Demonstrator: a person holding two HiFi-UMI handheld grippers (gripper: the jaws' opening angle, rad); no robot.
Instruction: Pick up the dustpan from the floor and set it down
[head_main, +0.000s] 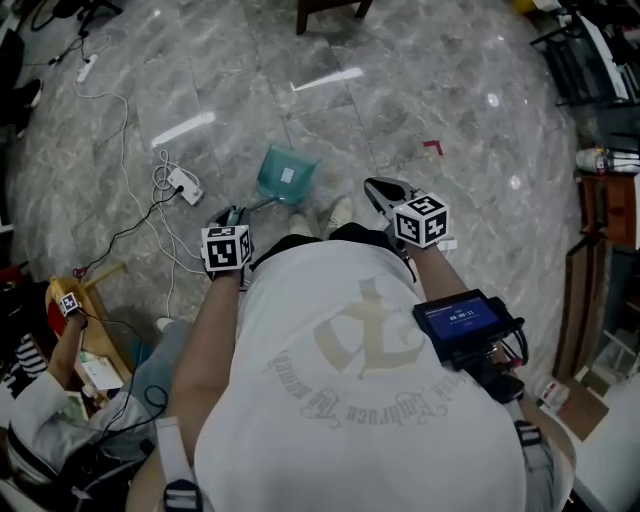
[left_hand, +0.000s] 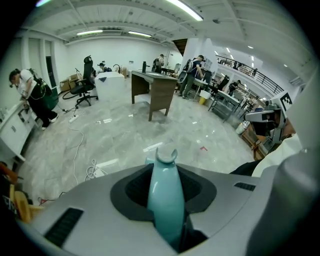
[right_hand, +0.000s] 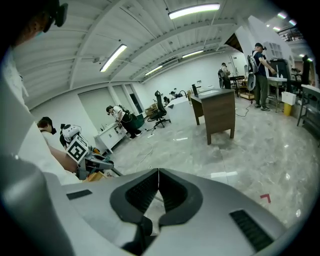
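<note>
A teal dustpan (head_main: 285, 175) hangs low over the grey marble floor ahead of my feet, its pan tilted away from me. Its teal handle (left_hand: 165, 195) runs up between the jaws of my left gripper (head_main: 233, 216), which is shut on it; the hooked handle end pokes out past the tips. My right gripper (head_main: 385, 191) is held to the right of the dustpan, apart from it. Its jaws (right_hand: 158, 190) are shut with the tips touching and nothing between them. The left gripper's marker cube (right_hand: 78, 148) shows in the right gripper view.
A white power strip with cables (head_main: 184, 185) lies on the floor left of the dustpan. A red corner mark (head_main: 432, 148) is taped on the floor to the right. A brown desk (left_hand: 153, 90) stands farther off. Shelves (head_main: 605, 200) line the right side, clutter (head_main: 80, 350) the left.
</note>
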